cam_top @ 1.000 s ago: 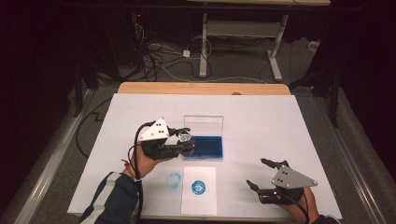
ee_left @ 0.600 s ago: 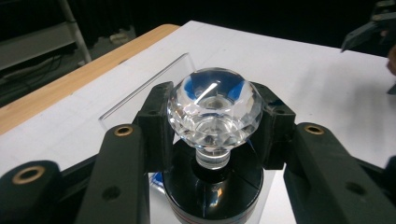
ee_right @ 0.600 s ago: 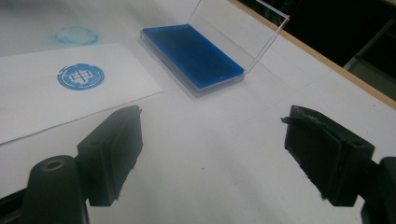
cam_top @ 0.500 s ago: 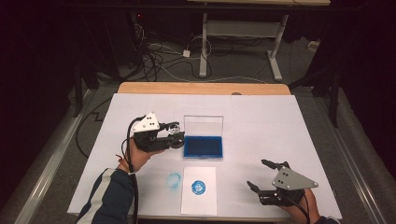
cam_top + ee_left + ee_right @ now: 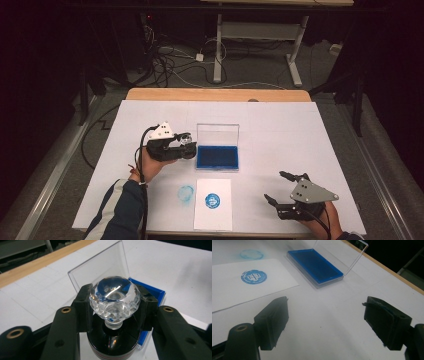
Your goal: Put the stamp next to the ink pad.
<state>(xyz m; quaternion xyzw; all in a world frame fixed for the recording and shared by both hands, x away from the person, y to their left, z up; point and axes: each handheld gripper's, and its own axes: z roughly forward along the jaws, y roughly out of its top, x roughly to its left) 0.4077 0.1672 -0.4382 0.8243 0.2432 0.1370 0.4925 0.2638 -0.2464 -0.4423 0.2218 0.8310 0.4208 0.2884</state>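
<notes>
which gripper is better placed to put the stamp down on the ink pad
Left. The left gripper is shut on the stamp right beside the ink pad; the right gripper is open, empty, off toward the table's near right corner.

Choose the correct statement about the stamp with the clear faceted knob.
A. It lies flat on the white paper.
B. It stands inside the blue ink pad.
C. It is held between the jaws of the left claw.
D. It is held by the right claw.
C: in the left gripper view, the left claw has its two jaws pressed against the sides of the stamp's clear knob, while the right claw stands open with nothing between its jaws.
</notes>
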